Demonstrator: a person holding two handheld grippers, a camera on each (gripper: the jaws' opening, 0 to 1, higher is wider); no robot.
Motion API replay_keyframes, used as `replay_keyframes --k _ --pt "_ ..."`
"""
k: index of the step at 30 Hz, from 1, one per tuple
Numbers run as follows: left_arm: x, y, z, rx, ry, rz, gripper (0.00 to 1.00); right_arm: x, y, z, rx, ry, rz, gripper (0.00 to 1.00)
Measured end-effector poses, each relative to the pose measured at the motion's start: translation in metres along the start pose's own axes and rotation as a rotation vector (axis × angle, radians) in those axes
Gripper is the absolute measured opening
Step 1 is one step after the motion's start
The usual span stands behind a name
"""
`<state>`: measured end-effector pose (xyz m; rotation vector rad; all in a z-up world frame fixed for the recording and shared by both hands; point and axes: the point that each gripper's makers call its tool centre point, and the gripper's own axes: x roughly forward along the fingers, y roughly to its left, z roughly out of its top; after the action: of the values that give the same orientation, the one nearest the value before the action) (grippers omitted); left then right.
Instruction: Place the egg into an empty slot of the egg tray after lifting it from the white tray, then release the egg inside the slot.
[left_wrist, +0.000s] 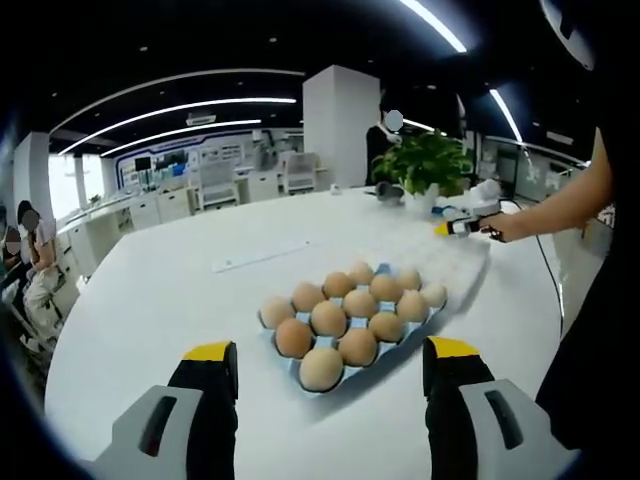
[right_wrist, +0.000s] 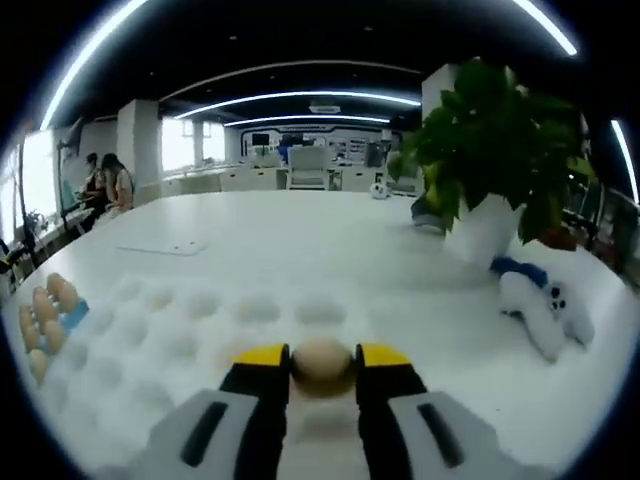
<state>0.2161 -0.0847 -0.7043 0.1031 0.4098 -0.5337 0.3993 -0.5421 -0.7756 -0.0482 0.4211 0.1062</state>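
A blue egg tray with several brown eggs lies on the white table, just ahead of my left gripper, which is open and holds nothing. Beyond it lies the dimpled white tray. A hand holds my right gripper over that tray's far end. In the right gripper view, my right gripper is shut on a brown egg above the white tray. The blue egg tray shows at the far left there.
A potted plant in a white pot and a white-and-blue plush toy stand on the table right of the white tray. A flat clear sheet lies behind the egg tray. The person's arm reaches in from the right. People sit at the far left.
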Motion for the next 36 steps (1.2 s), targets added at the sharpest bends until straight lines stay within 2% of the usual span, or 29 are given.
replay_keyframes --k 8,16,26,31,36 --pt "-0.003 -0.001 0.002 0.000 -0.007 0.007 0.76 -0.008 -0.001 0.004 0.011 -0.017 -0.018 0.24" --pt "-0.003 -0.002 -0.001 0.000 -0.003 0.003 0.75 -0.028 0.005 0.029 0.045 -0.091 0.007 0.24" --pt "-0.002 -0.001 -0.001 -0.001 -0.009 -0.002 0.76 -0.046 0.051 0.051 -0.009 -0.140 0.125 0.24" --pt "-0.003 -0.001 -0.002 0.002 -0.011 -0.005 0.76 -0.045 0.071 0.054 -0.009 -0.142 0.195 0.24" --pt "-0.003 0.000 -0.003 -0.002 -0.010 -0.007 0.76 -0.045 0.104 0.058 -0.043 -0.145 0.284 0.24"
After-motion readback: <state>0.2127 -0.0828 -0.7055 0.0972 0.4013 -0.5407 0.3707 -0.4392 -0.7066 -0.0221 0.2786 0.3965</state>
